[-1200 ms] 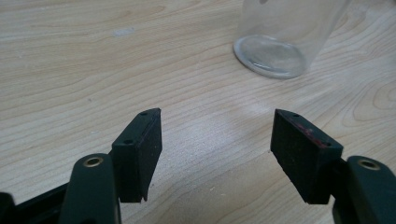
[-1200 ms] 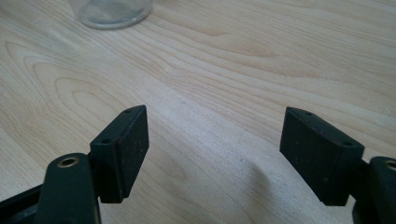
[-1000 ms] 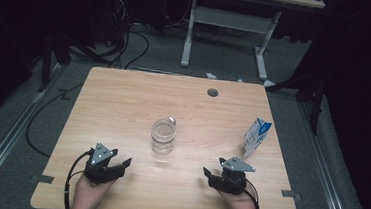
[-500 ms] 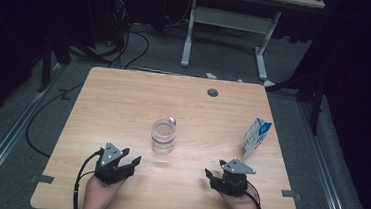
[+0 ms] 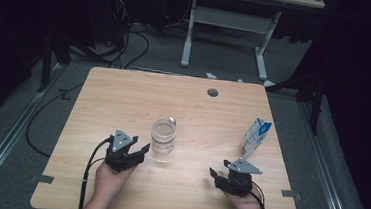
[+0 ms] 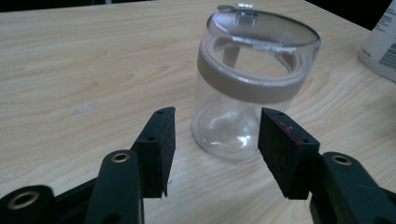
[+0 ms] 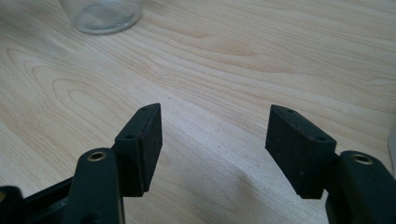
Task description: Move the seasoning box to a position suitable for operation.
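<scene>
A clear glass jar with a clamp lid stands upright near the middle of the wooden table. My left gripper sits just left of it, pointing at it. In the left gripper view the jar stands just beyond the tips of the left gripper, in line with the gap. Its jaws have just been closing a little but stay open, with nothing pressed between the pads. My right gripper rests near the front right, open over bare wood. The jar's base shows far off.
A blue and white carton stands upright at the table's right edge, behind the right gripper, and is also seen past the jar. A round cable hole lies near the far edge. Cables and desk legs are on the floor beyond.
My left gripper has moved right and forward, up to the jar. Its jaws look slightly narrower. The right gripper, jar and carton have stayed put.
</scene>
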